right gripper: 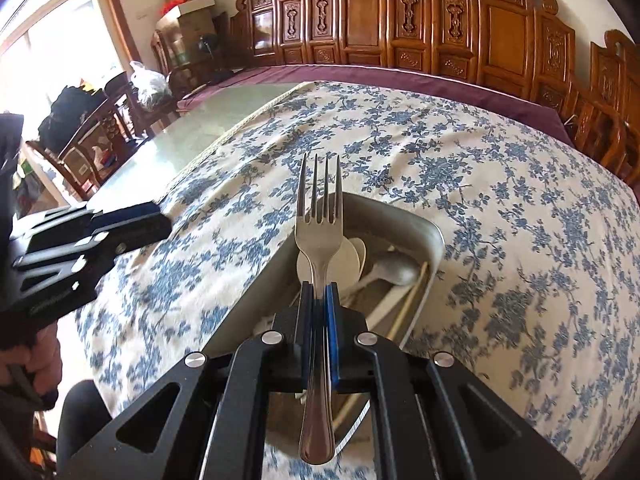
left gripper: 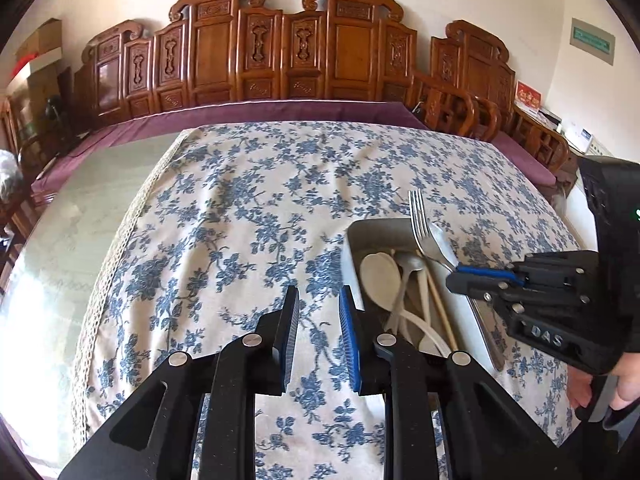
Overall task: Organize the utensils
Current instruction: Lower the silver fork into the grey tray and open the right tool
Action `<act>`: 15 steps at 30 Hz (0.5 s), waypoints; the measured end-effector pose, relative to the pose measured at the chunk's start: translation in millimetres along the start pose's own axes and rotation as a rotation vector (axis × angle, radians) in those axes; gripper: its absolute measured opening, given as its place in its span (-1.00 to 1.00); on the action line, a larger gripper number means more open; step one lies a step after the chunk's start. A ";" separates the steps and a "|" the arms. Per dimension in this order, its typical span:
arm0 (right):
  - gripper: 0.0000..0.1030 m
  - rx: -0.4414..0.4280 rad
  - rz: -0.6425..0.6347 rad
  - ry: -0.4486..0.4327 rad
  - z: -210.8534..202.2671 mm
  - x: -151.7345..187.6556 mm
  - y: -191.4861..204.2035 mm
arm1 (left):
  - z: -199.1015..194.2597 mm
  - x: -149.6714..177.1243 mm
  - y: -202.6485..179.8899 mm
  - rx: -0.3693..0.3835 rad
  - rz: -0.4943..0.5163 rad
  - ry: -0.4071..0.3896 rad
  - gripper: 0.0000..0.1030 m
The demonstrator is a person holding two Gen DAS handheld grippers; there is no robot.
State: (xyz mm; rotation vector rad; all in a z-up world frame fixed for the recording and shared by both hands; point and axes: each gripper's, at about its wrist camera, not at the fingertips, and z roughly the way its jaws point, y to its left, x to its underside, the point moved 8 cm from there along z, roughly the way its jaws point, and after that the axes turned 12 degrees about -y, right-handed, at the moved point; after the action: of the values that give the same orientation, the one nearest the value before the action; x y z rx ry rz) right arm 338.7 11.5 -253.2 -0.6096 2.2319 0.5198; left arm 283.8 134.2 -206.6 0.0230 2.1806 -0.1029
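Observation:
My right gripper is shut on a steel fork, tines pointing away, held above a grey metal tray. The tray holds a pale wooden spoon, a metal spoon, a white spoon and chopsticks. In the left wrist view the right gripper holds the fork over the tray. My left gripper is open and empty, just left of the tray above the cloth; it also shows in the right wrist view.
A blue-flowered tablecloth covers the table, with bare glass tabletop to the left. Carved wooden chairs and a purple cushion line the far side. Boxes and bags stand by the window.

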 end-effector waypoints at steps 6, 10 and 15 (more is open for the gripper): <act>-0.84 0.036 0.024 0.038 29.8 9.3 -4.2 | 2.7 5.5 7.7 -0.003 -0.014 0.009 -0.59; -0.84 0.059 0.021 0.067 42.8 22.3 -7.1 | 3.1 7.5 8.7 -0.004 -0.015 0.010 -0.58; -0.83 0.083 0.028 0.085 50.0 33.6 -12.1 | 4.0 10.7 10.1 -0.006 -0.017 0.014 -0.57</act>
State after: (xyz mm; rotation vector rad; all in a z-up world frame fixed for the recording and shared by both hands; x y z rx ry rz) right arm 353.2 19.6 -312.4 -0.5678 2.3329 0.4198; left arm 281.5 143.7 -218.4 0.0013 2.1957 -0.1058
